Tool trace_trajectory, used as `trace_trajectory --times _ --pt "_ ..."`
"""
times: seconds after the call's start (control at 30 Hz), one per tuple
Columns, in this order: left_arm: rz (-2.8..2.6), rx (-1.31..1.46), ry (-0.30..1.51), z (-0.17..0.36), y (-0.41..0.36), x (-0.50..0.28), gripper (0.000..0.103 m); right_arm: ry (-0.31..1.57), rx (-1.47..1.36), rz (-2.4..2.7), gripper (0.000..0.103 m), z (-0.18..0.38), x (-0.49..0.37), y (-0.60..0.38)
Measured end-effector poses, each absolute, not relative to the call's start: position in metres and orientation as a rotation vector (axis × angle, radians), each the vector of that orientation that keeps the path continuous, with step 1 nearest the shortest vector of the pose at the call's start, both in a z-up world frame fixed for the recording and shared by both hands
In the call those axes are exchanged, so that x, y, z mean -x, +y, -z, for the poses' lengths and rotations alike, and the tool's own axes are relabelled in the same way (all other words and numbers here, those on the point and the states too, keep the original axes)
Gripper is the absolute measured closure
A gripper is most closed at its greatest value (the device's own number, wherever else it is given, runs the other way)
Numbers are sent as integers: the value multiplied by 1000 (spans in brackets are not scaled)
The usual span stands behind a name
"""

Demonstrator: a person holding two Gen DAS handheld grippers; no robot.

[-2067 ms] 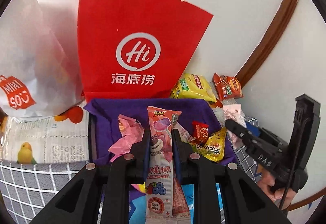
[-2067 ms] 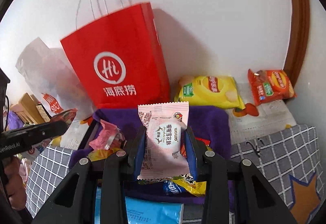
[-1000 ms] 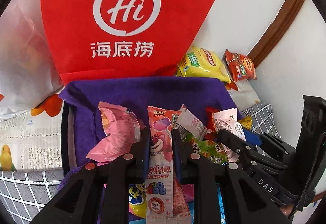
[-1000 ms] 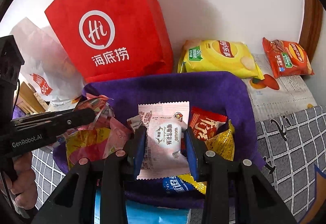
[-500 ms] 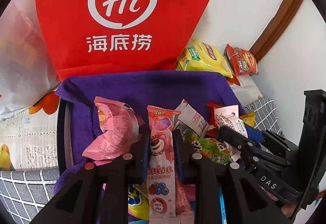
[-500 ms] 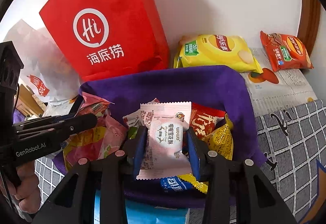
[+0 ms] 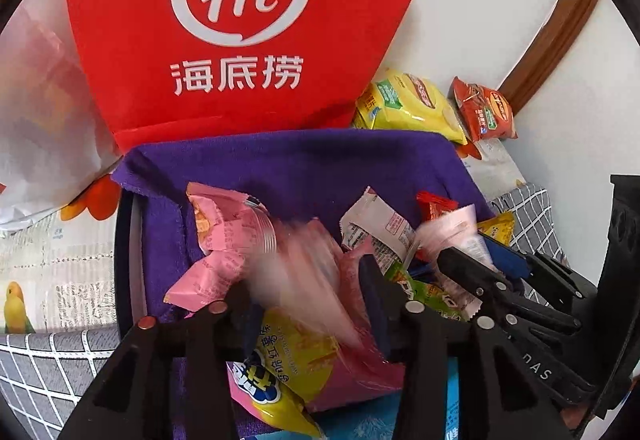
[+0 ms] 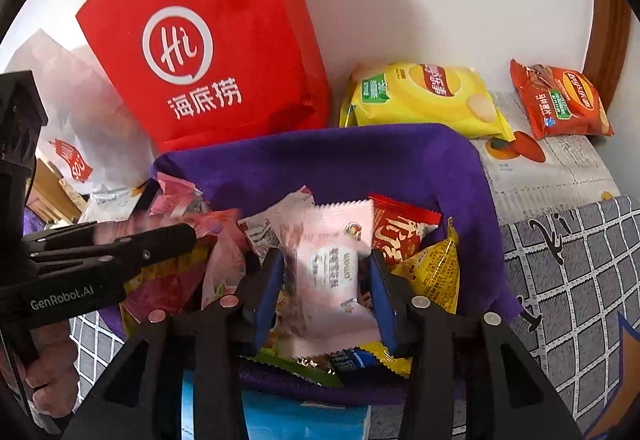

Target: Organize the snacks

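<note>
One red paper carrier bag (image 8: 208,52) at 12 o'clock; one purple-cloth-lined basket (image 8: 360,160) below it; two chip bags beyond. Both tools' jaws have just been opening: left tool (image 7: 304,288) narrow, its blurred pink lolly wrapper (image 7: 304,264) now tilted, slipping free; right tool (image 8: 326,280) narrow, pale pink biscuit packet (image 8: 336,264) loose between, over the basket.

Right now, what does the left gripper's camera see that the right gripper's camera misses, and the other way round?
Only the left view shows a parrot picture on the table covering. Only the right view shows a person's hand gripping the left gripper's handle, and a star pattern. Both show the red paper bag, the purple-lined basket heaped with snacks, and the yellow chip bag beside the orange one.
</note>
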State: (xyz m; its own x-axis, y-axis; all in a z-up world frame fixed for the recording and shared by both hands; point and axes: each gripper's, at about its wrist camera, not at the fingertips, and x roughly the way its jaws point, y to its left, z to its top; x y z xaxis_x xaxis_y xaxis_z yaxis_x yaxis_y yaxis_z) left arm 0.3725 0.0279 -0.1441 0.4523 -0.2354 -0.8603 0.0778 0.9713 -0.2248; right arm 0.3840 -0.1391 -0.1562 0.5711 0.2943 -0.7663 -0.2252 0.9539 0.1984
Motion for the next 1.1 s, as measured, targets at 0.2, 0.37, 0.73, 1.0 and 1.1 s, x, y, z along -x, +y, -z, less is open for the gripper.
trace_trajectory --times 0.2,0.37,0.73,1.0,1.1 --pt "187 147 1022 122 33 -364 48 857 -55 -294 47 139 -377 -135" --pt "192 152 1000 110 35 -360 45 850 -57 -280 47 129 -370 -135" --pt "158 121 915 71 33 -332 33 801 8 -226 47 79 -312 -143" --pt "161 136 902 50 27 -267 25 773 -3 -180 46 47 -247 -160" --pt "161 163 880 39 26 -236 22 768 -10 -167 46 38 -223 -164"
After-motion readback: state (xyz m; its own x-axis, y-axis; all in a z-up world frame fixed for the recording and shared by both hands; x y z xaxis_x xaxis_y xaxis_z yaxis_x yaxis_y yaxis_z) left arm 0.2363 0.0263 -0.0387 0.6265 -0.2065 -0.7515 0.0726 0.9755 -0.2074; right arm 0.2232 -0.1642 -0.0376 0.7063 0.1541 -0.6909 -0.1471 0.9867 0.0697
